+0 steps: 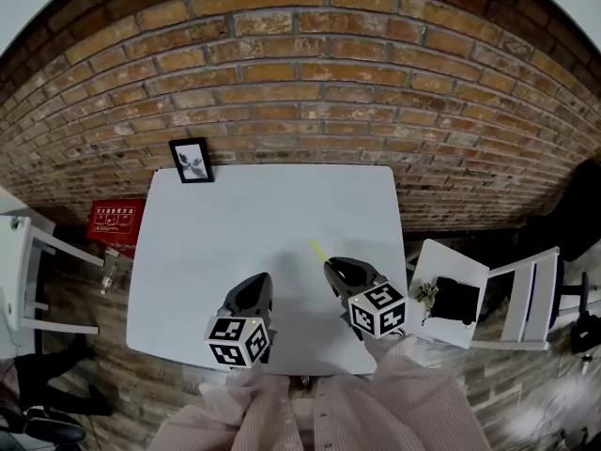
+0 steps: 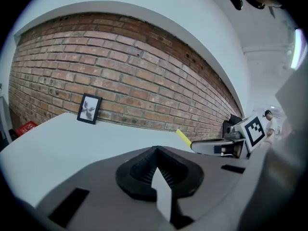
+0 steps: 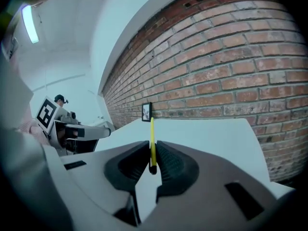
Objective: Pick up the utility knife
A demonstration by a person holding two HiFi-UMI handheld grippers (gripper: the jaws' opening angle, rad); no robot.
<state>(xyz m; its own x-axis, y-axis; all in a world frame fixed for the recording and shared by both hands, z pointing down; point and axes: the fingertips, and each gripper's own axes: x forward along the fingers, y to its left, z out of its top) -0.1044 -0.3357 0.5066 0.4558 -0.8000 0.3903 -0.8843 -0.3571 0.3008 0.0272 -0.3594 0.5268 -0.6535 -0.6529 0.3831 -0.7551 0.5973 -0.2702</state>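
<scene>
A slim yellow utility knife [image 1: 319, 250] is clamped between the pads of my right gripper [image 1: 331, 266], which is shut on its rear end. The rest of the knife pokes forward, held above the white table [image 1: 235, 224]. The right gripper view looks along the knife [image 3: 152, 138] as it stands upright between the jaws of the right gripper [image 3: 150, 150]. My left gripper [image 1: 261, 282] hovers beside it on the left, shut with nothing in it [image 2: 155, 153]. From the left gripper view the knife [image 2: 183, 137] sticks out of the other gripper at the right.
A small framed picture [image 1: 192, 160] leans against the brick wall [image 1: 310, 73] at the table's far left corner. A white chair [image 1: 488, 294] carrying a black object stands to the right. On the floor at the left are a red box [image 1: 116, 222] and another white chair [image 1: 42, 280].
</scene>
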